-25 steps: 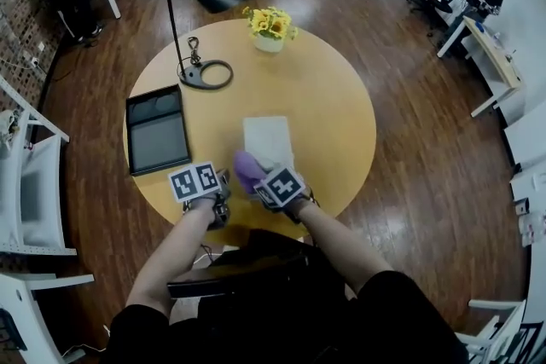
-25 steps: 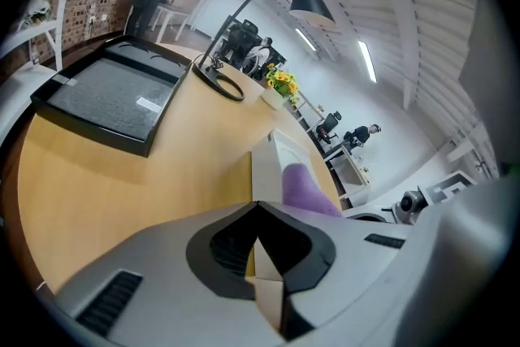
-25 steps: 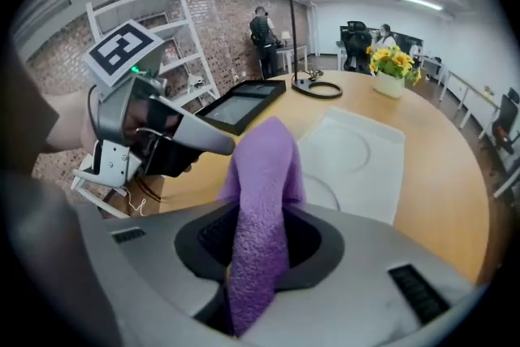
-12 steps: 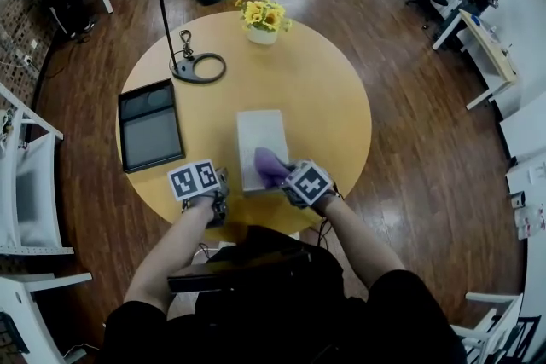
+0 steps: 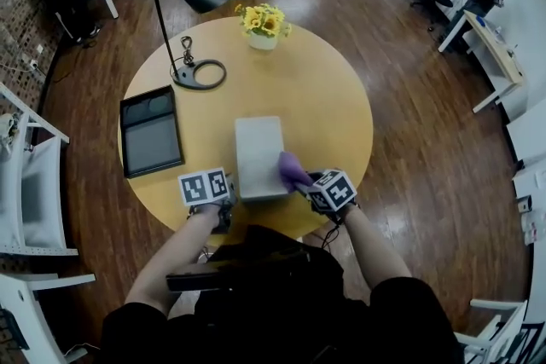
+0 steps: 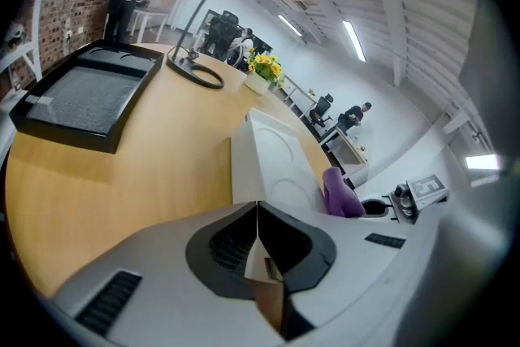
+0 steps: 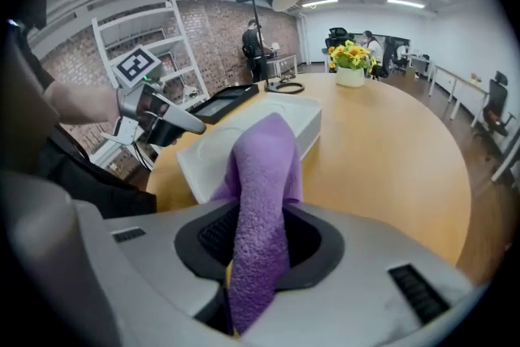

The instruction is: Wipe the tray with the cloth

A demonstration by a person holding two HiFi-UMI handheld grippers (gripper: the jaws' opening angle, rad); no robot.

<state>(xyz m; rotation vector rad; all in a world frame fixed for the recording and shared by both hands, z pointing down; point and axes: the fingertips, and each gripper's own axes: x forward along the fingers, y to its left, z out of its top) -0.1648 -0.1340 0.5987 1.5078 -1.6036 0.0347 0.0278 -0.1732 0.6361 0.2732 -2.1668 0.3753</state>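
Round wooden table (image 5: 333, 98): it carries a white tray (image 5: 258, 145) close to the person's edge, long axis running straight away from the person. A black tray (image 5: 150, 132) lies well apart at the left and plays no part here. Left gripper (image 6: 257, 215): jaws clenched flat together with nothing between them. It is stationed just beside the white tray's near left corner; contact with the tray cannot be confirmed. Right gripper (image 7: 256, 232): jaws clamped on a purple cloth (image 5: 292, 169), which stands out in a bunched fold beyond the fingertips. In the head view that fold sits at the tray's right long edge, towards the near end, and appears to overlap the rim. Whether it presses on the surface cannot be determined. Governing relation: the tray lies ahead and to the left of the right gripper's fingers, so almost all of its top remains on the far and left side of the cloth. Judgement: the right hand, the nearer to the working edge and the only one with the cloth, is placed to stroke leftward or lengthwise. The left is placed to steady the corner.
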